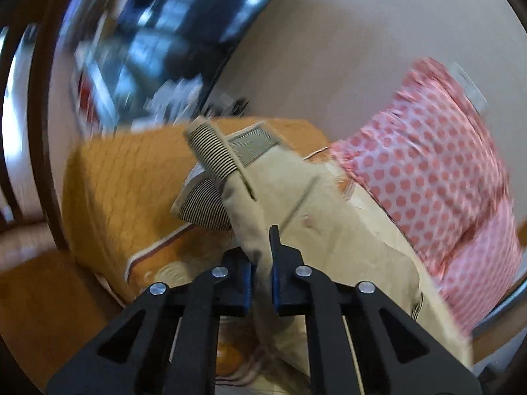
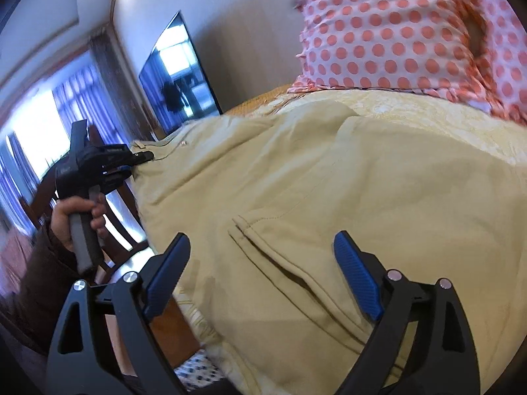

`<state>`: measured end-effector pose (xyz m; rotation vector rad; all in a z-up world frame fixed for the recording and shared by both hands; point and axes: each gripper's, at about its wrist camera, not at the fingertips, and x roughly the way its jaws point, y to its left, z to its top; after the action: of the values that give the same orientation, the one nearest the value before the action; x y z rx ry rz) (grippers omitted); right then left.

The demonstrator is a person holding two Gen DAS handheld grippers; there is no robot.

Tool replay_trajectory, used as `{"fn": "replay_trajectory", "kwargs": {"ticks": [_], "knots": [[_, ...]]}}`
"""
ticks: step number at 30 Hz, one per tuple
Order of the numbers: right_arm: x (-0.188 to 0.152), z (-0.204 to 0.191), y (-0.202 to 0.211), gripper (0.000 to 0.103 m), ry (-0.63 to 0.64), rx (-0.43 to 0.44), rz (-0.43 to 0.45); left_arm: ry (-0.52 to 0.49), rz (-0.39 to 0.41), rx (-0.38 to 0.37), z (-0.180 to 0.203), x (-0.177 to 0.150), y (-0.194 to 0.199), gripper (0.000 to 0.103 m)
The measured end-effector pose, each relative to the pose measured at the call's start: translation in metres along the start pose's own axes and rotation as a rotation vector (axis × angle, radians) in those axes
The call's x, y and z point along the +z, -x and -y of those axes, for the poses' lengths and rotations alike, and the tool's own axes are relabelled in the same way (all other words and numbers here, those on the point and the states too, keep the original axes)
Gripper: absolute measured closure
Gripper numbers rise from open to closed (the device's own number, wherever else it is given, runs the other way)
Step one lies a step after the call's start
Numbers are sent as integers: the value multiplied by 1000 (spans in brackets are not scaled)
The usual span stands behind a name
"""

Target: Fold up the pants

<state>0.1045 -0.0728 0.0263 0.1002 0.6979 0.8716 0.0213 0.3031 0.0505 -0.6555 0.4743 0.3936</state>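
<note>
left gripper pinches the khaki pants while the right one hangs wide open over them

the beige cotton pants (image 2: pixel 296 197) lie spread over a yellow-orange quilted bedspread (image 1: pixel 115 177), filling the middle of the right wrist view from about 9 o'clock across to 3 o'clock. a slanted pocket opening (image 2: pixel 280 256) sits between the right gripper's fingers, toward 6 o'clock.

the left gripper (image 1: pixel 262 256) has its two black-and-blue fingers drawn nearly together, with a fold of the beige fabric caught between them. from that pinch the cloth runs up toward 12 o'clock, where the ribbed elastic waistband (image 1: pixel 214 151) curls over and shows its striped inner lining. in the right wrist view the same left gripper (image 2: pixel 145 158) is seen at 9 o'clock, its tips on the edge of the pants near a small metal snap button (image 2: pixel 183 144), with the person's left hand (image 2: pixel 75 217) wrapped around its grey handle.

the right gripper (image 2: pixel 263 263) has its blue-padded fingers (image 2: pixel 357 279) spread far apart and holds nothing; whether the pads touch the cloth cannot be told.

a pink pillow with coral polka dots (image 2: pixel 411 33) rests at 1 o'clock in the right wrist view, beyond the pants, and at 3 o'clock in the left wrist view. a dark flat wall-mounted television (image 2: pixel 181 75) hangs at 10 o'clock. the left wrist view is blurred along its upper part.
</note>
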Motion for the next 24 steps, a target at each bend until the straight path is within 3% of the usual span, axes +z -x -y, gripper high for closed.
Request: {"fn": "replay_trajectory", "kwargs": {"ticks": [3, 7, 10, 11, 14, 18, 21, 24], "knots": [[-3, 15, 28, 14, -74, 15, 64, -141, 57, -72, 50, 6, 23, 97], [-16, 45, 91, 14, -161, -76, 190, -378, 75, -255, 146, -12, 51, 99], [-30, 68, 136, 13, -243, -176, 268, -525, 18, -441, 220, -50, 62, 101], [-35, 75, 149, 13, -269, -205, 288, -582, -15, -523, 249, -72, 65, 103], [-56, 97, 187, 12, -367, -287, 344, -705, -123, -672, 307, -135, 62, 103], [-83, 116, 217, 12, -454, -373, 376, -891, -295, -674, 339, -232, 39, 103], [-98, 127, 226, 12, -492, -407, 369, -910, -369, -663, 330, -258, 28, 103], [-91, 125, 229, 11, -471, -396, 369, -879, -387, -678, 315, -251, 31, 103]]}}
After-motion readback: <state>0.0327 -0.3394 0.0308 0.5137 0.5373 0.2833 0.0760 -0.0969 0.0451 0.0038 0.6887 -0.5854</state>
